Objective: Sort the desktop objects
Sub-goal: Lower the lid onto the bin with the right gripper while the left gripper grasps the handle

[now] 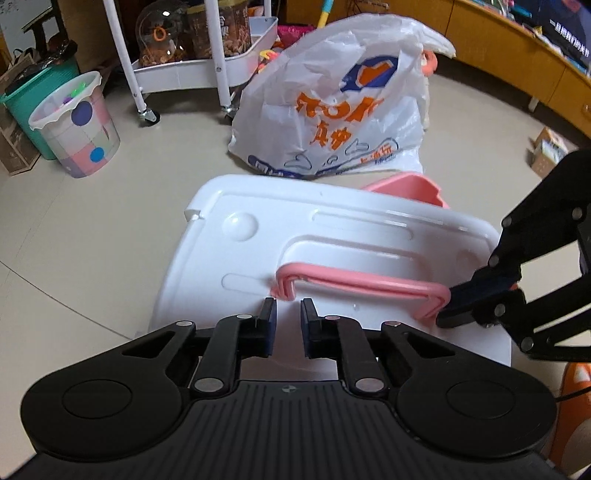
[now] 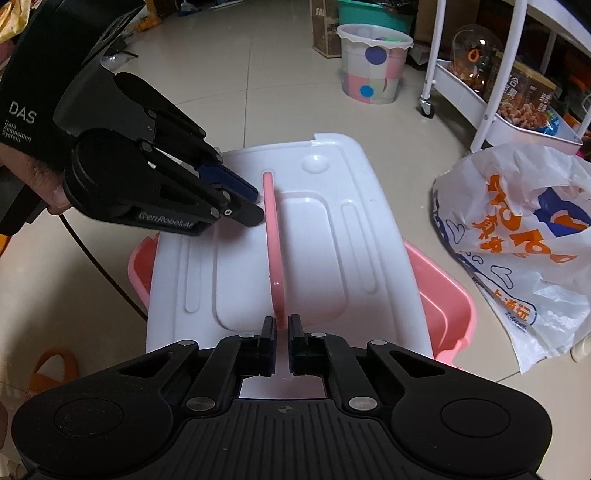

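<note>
Both claws sit at the pink handle (image 1: 354,282) of a white lid (image 1: 258,236). Left gripper (image 1: 288,321) has its jaws a little apart, the tips just short of one end of the handle, with nothing between them. Right gripper (image 2: 282,328) works the other end; its jaws are narrowly apart with the handle's end sitting at the gap, though whether the pads actually press the plastic cannot be told.

That lid lies across a pink storage bin (image 2: 443,314), skewed so that the bin's rim shows on both sides. In the right wrist view the handle stands up on edge along the lid's middle.

Behind the bin, on the tiled floor (image 1: 74,240), slumps a white plastic shopping bag (image 1: 332,99) with orange and blue print. Beyond it stands a white rolling cart (image 1: 207,66) on castors, carrying a clear dome-shaped container (image 1: 159,33) and a printed snack box (image 1: 221,29). Near the cart is a pastel bucket (image 1: 81,129) with coloured dots, and a teal bin (image 1: 29,110) just beside it. A wooden cabinet (image 1: 517,55) curves along the far side.
</note>
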`<action>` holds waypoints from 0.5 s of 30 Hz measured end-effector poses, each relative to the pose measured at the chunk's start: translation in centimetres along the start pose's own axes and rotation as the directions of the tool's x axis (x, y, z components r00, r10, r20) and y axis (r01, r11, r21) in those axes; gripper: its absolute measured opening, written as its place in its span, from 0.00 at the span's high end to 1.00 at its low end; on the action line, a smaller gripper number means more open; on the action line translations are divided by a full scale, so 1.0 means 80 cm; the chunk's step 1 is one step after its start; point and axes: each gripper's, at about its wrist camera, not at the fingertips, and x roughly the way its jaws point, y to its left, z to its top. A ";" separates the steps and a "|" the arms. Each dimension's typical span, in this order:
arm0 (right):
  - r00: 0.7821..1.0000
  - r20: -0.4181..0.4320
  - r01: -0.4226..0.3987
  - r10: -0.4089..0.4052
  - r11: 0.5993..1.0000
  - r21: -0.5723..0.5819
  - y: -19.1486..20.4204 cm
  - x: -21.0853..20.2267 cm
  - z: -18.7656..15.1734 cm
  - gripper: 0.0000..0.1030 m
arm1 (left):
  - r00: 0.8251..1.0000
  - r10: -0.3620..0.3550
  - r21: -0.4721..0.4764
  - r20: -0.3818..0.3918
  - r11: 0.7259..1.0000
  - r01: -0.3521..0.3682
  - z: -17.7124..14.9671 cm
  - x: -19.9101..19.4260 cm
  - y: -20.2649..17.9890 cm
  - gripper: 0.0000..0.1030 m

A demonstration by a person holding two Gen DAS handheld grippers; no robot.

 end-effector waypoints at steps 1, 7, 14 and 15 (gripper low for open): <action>1.000 0.000 0.000 0.000 1.000 0.000 0.000 0.000 0.000 0.95 | 1.000 0.000 0.005 0.012 1.000 0.000 0.001 0.000 0.000 0.84; 1.000 0.001 -0.005 0.005 1.000 -0.001 -0.004 0.002 0.000 0.95 | 0.999 0.015 0.035 0.036 0.999 -0.016 0.011 0.005 -0.003 0.80; 1.000 0.003 0.021 -0.021 1.000 0.022 -0.004 0.002 0.006 0.95 | 0.995 -0.029 0.050 0.091 0.998 0.024 0.010 0.007 -0.004 0.82; 1.000 0.003 0.022 -0.022 0.999 0.025 -0.005 0.002 0.005 0.95 | 0.995 -0.028 0.052 0.095 0.998 0.023 0.009 0.007 -0.005 0.83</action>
